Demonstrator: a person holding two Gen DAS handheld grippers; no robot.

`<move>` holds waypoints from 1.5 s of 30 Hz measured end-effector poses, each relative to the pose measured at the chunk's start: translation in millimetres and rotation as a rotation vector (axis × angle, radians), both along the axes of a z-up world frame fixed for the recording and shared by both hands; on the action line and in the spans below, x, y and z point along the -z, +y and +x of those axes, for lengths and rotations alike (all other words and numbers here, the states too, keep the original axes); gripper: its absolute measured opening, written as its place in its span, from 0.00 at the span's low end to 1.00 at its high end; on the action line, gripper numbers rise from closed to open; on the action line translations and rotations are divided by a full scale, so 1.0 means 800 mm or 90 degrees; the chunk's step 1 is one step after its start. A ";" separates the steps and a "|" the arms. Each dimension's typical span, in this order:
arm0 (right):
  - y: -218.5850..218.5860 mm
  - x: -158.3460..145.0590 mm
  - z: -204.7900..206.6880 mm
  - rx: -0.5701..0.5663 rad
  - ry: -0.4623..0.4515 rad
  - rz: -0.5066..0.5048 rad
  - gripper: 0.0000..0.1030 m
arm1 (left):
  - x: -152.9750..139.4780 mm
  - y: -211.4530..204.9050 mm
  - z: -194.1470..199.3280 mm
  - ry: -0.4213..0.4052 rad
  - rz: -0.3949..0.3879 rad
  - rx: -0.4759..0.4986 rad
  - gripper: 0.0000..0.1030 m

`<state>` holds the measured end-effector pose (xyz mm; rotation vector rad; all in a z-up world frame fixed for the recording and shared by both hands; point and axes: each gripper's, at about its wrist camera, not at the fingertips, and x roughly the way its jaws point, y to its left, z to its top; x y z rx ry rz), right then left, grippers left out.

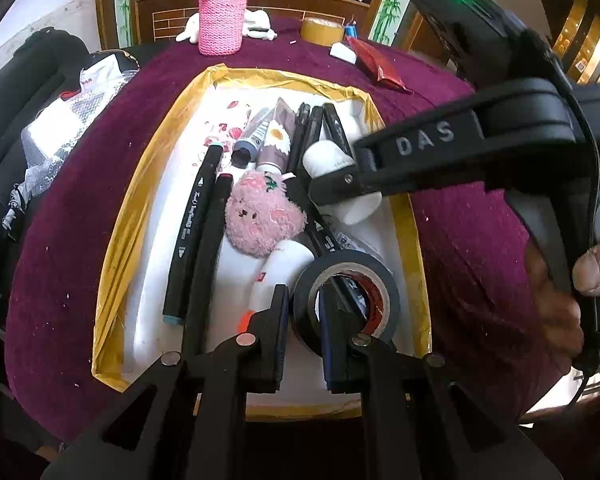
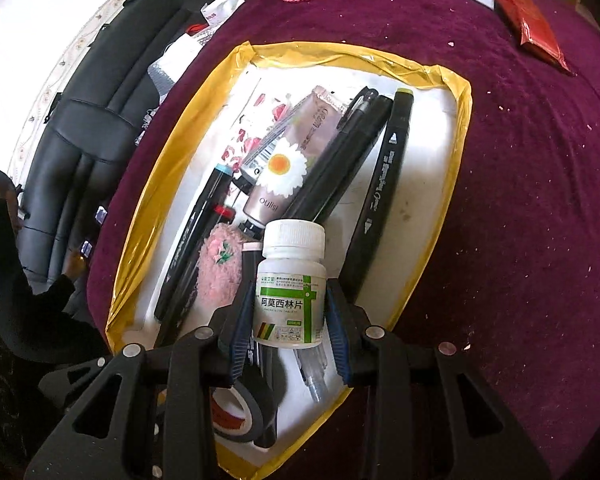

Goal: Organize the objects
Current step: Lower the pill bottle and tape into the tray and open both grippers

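Note:
A white foam tray [image 1: 116, 240] [image 2: 148, 208] with a yellow taped rim sits on the maroon cloth, full of small items. At its near right corner is a black tape roll [image 1: 346, 300] [image 2: 236, 408]. My left gripper [image 1: 304, 320] is shut on the roll's wall, one finger inside the ring and one outside. My right gripper [image 2: 290, 312] [image 1: 340, 178] is shut on a white pill bottle [image 2: 292, 288] [image 1: 328, 156] with a green label, held over the tray's right side. Under it lie black markers [image 1: 192, 232] [image 2: 380, 200], a pink plush [image 1: 260, 216] [image 2: 218, 272] and a daisy-print tube [image 2: 284, 168].
At the table's far edge stand a pink knitted bottle cover [image 1: 222, 16], a tan tape roll [image 1: 322, 30], a white eraser [image 1: 342, 54] and a red packet [image 1: 376, 64] [image 2: 536, 28]. A black chair with bags [image 2: 92, 120] is on the left. A hand [image 1: 592, 272] grips the right tool.

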<state>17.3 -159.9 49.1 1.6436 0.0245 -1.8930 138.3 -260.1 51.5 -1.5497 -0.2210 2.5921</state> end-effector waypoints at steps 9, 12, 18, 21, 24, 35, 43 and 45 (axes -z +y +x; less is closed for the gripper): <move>-0.007 0.006 0.000 0.015 -0.010 0.021 0.33 | 0.007 -0.013 0.005 -0.035 0.008 -0.027 0.12; -0.001 0.004 -0.002 0.024 -0.014 0.026 0.33 | 0.006 -0.018 0.008 -0.036 0.009 -0.038 0.13; 0.005 -0.006 0.006 0.019 -0.013 0.019 0.33 | -0.007 -0.013 0.018 -0.020 -0.019 -0.065 0.34; 0.013 -0.018 0.011 0.007 -0.003 0.008 0.33 | -0.017 -0.006 0.023 -0.006 -0.037 -0.085 0.45; 0.031 -0.031 0.018 0.000 0.013 -0.009 0.33 | -0.028 0.005 0.030 0.004 -0.066 -0.107 0.47; 0.102 -0.068 0.053 -0.001 0.072 -0.044 0.33 | -0.101 0.067 0.074 0.149 -0.216 -0.256 0.64; 0.139 -0.084 0.094 -0.037 0.152 -0.032 0.40 | -0.141 0.066 0.104 0.183 -0.190 -0.373 0.99; 0.142 -0.084 0.108 -0.056 0.165 -0.028 0.41 | -0.144 0.071 0.113 0.188 -0.198 -0.386 0.99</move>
